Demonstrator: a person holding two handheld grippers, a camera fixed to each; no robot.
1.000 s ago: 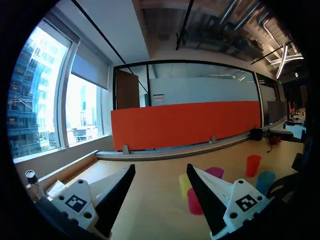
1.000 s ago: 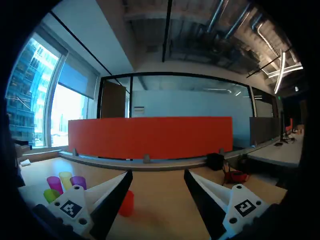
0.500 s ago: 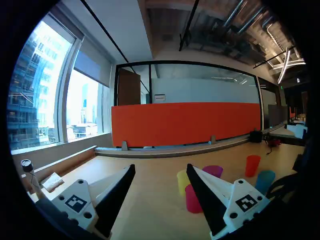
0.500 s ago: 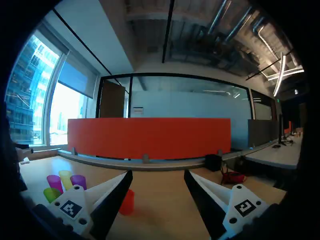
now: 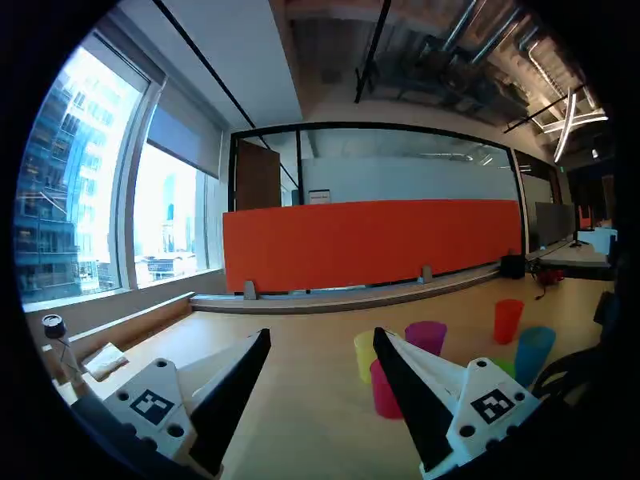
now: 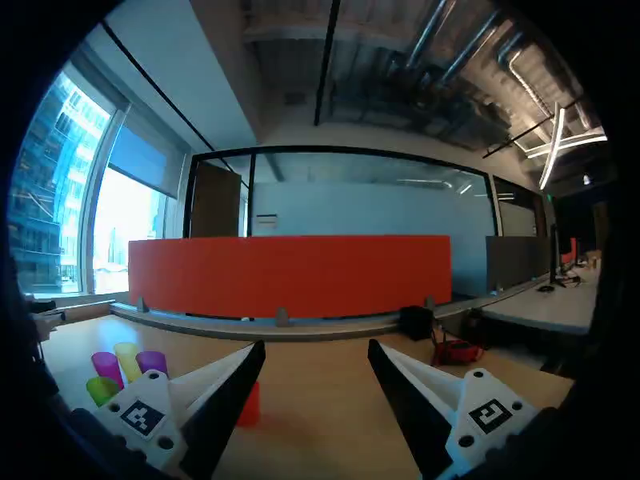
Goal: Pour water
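The left claw [image 5: 320, 330] is being held open, empty, near a translucent pink plastic cup [image 5: 382, 396]; the right claw [image 6: 316, 344] is being held open too, over the light wooden surface [image 6: 320, 424].

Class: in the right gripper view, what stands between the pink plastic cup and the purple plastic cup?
A yellow plastic cup stands between the pink plastic cup and the purple plastic cup, in the right gripper view.
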